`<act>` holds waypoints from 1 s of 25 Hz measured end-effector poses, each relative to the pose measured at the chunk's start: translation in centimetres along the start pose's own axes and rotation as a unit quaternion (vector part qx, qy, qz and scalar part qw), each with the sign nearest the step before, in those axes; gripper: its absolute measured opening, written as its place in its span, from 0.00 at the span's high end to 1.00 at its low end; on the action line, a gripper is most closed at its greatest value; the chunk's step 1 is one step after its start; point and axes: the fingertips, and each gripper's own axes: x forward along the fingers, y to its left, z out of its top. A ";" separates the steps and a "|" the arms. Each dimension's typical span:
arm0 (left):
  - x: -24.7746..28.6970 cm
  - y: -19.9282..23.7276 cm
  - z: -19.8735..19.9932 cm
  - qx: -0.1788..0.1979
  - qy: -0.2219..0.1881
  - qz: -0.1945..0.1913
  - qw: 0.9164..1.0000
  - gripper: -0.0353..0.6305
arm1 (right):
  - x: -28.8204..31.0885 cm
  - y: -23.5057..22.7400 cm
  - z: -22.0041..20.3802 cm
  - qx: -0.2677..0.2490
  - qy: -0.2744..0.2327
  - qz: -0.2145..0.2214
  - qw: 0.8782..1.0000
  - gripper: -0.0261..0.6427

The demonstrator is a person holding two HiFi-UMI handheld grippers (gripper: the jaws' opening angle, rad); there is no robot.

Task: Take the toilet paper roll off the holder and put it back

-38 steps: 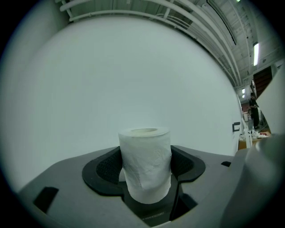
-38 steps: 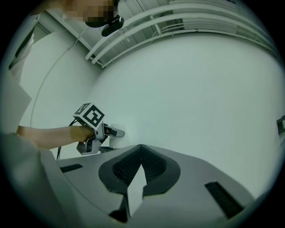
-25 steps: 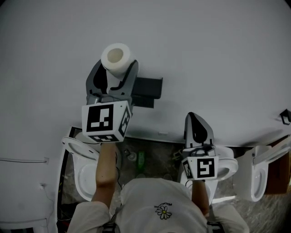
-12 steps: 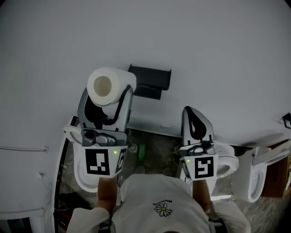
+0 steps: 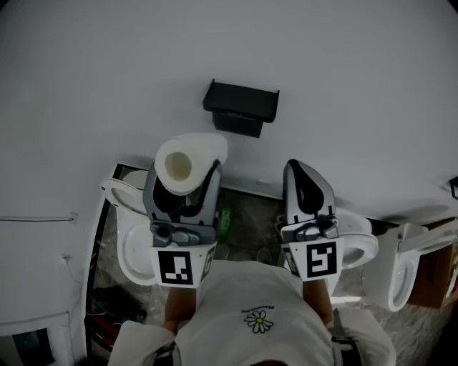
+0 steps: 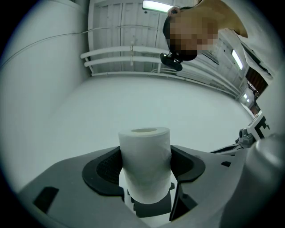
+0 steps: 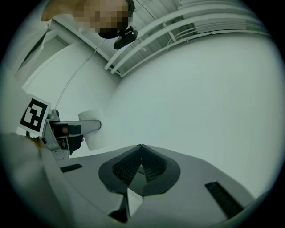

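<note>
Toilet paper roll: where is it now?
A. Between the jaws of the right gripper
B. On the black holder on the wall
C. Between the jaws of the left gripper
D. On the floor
C: the toilet paper roll sits clamped between the jaws of the left gripper, clear of the black holder, while the right gripper is shut with nothing in it.

A plain white wall (image 5: 343, 86) fills most of the head view. At its foot a mottled grey floor (image 5: 247, 218) carries a small green bottle (image 5: 225, 223). Along that floor stand a white toilet bowl (image 5: 129, 251) at the left, a second toilet bowl (image 5: 363, 249) at the right and a third toilet bowl (image 5: 395, 280) further right, just beside a brown panel (image 5: 438, 275). In the left gripper view, white pipes (image 6: 120, 55) run under a white ceiling (image 6: 111, 18) with a lit strip light (image 6: 156, 6).
</note>
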 end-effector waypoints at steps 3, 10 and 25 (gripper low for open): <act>-0.3 0.3 -0.8 -0.010 -0.002 0.006 1.000 0.46 | -0.1 -0.4 -0.8 -0.001 0.013 -0.006 1.000 0.95; -0.8 0.4 -1.3 -0.007 0.001 0.016 1.000 0.46 | -0.3 0.0 -1.3 0.003 0.018 -0.002 1.000 0.95; -0.3 0.6 0.4 0.001 -0.020 0.010 1.000 0.46 | -0.5 -0.1 -1.0 0.006 0.015 -0.003 1.000 0.95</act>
